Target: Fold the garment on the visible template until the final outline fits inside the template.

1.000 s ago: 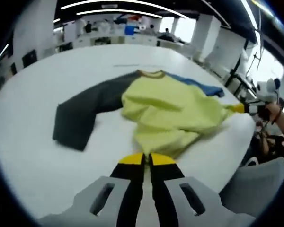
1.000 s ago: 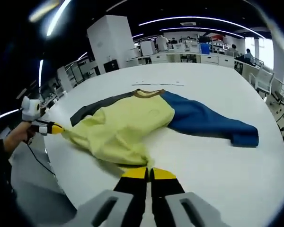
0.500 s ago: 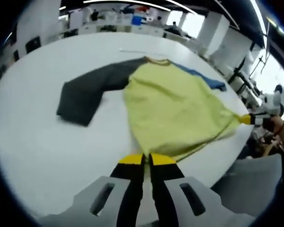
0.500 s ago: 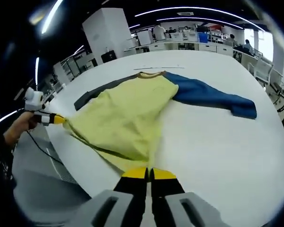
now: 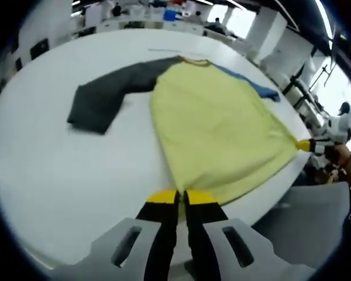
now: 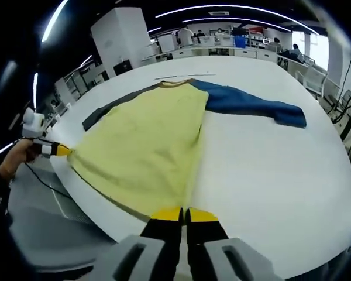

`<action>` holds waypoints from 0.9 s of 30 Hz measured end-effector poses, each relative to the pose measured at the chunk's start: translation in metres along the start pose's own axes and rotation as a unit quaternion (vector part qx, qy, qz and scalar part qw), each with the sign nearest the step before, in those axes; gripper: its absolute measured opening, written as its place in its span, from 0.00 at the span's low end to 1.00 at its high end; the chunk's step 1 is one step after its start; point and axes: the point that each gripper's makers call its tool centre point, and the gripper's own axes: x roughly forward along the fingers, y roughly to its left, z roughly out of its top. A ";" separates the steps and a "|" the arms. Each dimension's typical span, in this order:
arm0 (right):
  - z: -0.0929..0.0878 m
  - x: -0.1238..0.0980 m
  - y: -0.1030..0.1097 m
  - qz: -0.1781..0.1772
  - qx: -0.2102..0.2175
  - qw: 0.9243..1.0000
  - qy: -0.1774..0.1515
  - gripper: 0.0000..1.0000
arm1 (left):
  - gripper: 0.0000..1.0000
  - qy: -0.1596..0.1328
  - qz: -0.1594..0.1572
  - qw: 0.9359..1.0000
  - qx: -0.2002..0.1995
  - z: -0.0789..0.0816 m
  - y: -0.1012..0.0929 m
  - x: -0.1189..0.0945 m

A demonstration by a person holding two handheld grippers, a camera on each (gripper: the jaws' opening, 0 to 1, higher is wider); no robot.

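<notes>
- The garment [image 5: 216, 126] lies spread on the white bench [image 5: 64, 164], its yellow body stretched flat ahead of both pairs of jaws.
- In the left gripper view, the left gripper [image 5: 180, 199] has its yellow-tipped jaws pressed together on one bottom corner of the garment, right at the near edge of the bench.
- From those jaws the yellow cloth fans away forward and to the right, taut toward its other bottom corner.
- That far corner is pinched by the other gripper, which comes in from the right beyond the bench edge, with a hand [image 5: 342, 155] behind it.
- The dark grey sleeve [image 5: 102, 99] lies well ahead and to the left of the left jaws, flat on the bench, bent near its cuff.
- A strip of the blue sleeve [image 5: 251, 88] peeks out past the far right side of the yellow body.
- In the right gripper view, the right gripper [image 6: 183, 215] likewise has its jaws closed on the garment's hem at the bench edge.
- Ahead and to the right of these jaws the blue sleeve lies out flat, clear of the yellow body.
- The collar [image 6: 175, 82] sits at the far end, straight ahead.
- No template outline can be made out on the bench.
</notes>
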 end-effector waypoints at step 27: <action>-0.017 0.010 -0.009 -0.003 0.028 0.999 0.024 0.03 | 0.12 0.007 0.030 0.999 0.020 -0.015 0.003 0.000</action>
